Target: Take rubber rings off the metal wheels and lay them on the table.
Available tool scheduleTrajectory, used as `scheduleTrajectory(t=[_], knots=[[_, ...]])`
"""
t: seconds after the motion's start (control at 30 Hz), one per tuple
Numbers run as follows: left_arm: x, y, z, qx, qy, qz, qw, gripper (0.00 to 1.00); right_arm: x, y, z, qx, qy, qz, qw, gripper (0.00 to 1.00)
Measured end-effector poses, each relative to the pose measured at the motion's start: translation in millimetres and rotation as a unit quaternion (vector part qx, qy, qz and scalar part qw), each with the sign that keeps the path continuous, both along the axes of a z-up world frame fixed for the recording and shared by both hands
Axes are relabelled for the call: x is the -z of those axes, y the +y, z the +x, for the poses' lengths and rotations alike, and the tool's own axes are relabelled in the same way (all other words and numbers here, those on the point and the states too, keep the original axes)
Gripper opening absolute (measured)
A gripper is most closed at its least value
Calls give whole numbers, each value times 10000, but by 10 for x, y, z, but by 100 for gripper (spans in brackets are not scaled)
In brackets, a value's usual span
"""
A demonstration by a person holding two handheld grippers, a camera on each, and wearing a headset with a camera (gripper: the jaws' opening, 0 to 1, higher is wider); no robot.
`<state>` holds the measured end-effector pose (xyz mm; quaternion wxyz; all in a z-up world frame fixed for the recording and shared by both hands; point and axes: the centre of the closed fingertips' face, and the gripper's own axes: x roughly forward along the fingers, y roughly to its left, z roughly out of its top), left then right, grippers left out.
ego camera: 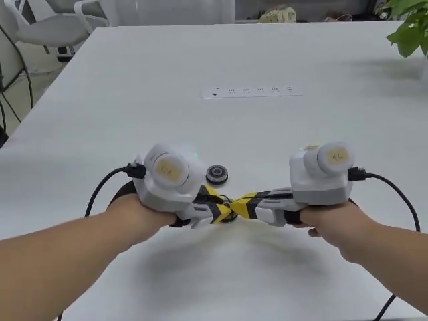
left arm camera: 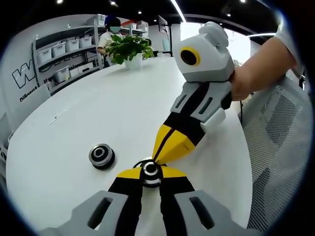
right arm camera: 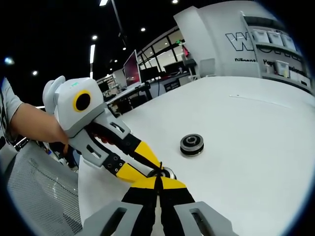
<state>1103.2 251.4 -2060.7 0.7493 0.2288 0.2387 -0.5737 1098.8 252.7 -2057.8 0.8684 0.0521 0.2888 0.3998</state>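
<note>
Toward the tabletop's (ego camera: 134,80) near edge, the left tool (left arm camera: 149,175) is clamped around a metal wheel (left arm camera: 150,169), which should be held steady while its rubber ring is peeled by the right tool (right arm camera: 157,182), whose jaws are pressed together. Whether the ring is pinched cannot be made out. A second wheel (ego camera: 216,174) is seen just beyond.

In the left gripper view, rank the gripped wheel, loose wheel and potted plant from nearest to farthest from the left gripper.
1. Gripped wheel, between its fingers.
2. Loose wheel, on the table to the view's left.
3. Potted plant, at the table's far end.
</note>
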Motion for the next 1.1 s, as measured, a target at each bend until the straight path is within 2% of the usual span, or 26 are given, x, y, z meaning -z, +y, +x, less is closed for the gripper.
scheduleTrajectory(t=[0.23, 0.47, 1.1], knots=[[-5, -2, -1, 1, -29, 13, 10000, 8, 8, -24, 0, 51, 30, 21, 10000, 0], [-29, 18, -15, -4, 37, -25, 10000, 11, -2, -12, -9, 62, 28, 45, 10000, 0], [-236, 124, -129, 13, 145, -307, 9994, 31, -76, 43, -76, 58, 58, 132, 9999, 0]])
